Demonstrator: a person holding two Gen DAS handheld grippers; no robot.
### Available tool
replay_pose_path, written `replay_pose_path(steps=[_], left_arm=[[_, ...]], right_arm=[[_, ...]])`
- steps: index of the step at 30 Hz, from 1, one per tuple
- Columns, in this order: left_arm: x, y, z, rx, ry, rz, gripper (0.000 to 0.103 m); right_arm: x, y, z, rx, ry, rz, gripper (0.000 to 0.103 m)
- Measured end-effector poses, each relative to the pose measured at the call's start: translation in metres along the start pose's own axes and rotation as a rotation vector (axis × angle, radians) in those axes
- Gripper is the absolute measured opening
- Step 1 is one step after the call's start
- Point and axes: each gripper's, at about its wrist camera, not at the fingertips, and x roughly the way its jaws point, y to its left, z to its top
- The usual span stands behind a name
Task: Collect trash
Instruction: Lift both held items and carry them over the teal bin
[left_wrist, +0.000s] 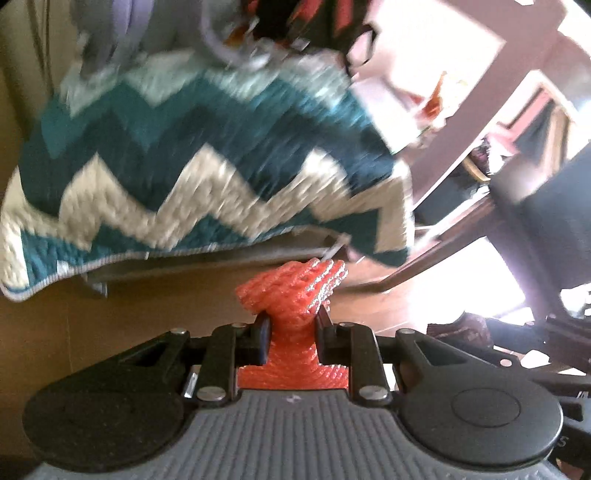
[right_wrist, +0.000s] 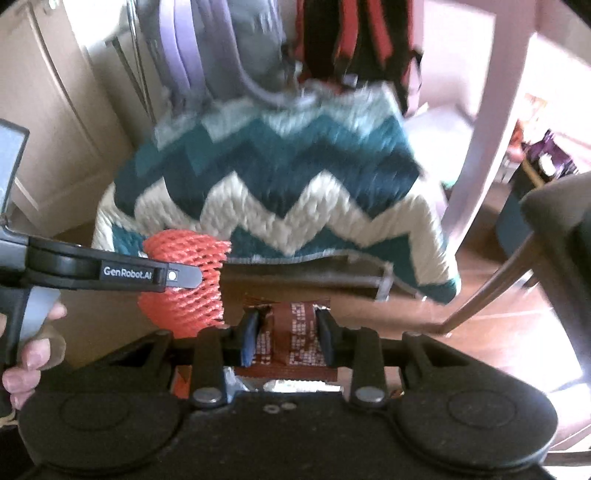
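- The left gripper (left_wrist: 291, 338) is pinching an orange foam net (left_wrist: 291, 295) between closed fingers, keeping it secure for disposal.
- The right gripper (right_wrist: 286, 338) is clamping a brown wrapper (right_wrist: 291, 332), near the chevron blanket (right_wrist: 280, 192).

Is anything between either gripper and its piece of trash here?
No. The left gripper is shut on the orange foam net, and the right gripper is shut on the brown wrapper. No bin is in view, so the path there cannot be judged.

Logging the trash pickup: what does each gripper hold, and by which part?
Left gripper pinches the orange foam-net sleeve around its squeezed middle. Right gripper clamps the brown foil snack wrapper across its middle.
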Motion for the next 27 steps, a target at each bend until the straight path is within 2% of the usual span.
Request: replay_pose_path(steps=[9, 20, 27], left_arm=[[-0.079, -0.077, 0.025, 0.124, -0.134, -0.068, 0.023], [-0.144, -0.203, 0.079, 0.347, -0.303, -0.18, 0.023], [-0.179, -0.295, 0.118, 0.443, -0.401, -0.251, 0.023]], right_arm=[[-0.108, -0.025, 0.013, -0.023, -0.196, -0.052, 0.033], [-0.214, -0.096, 0.033, 0.015, -0.382, -0.251, 0.033], [-0.267, -0.148, 0.05, 0.075, -0.467, -0.378, 0.033]])
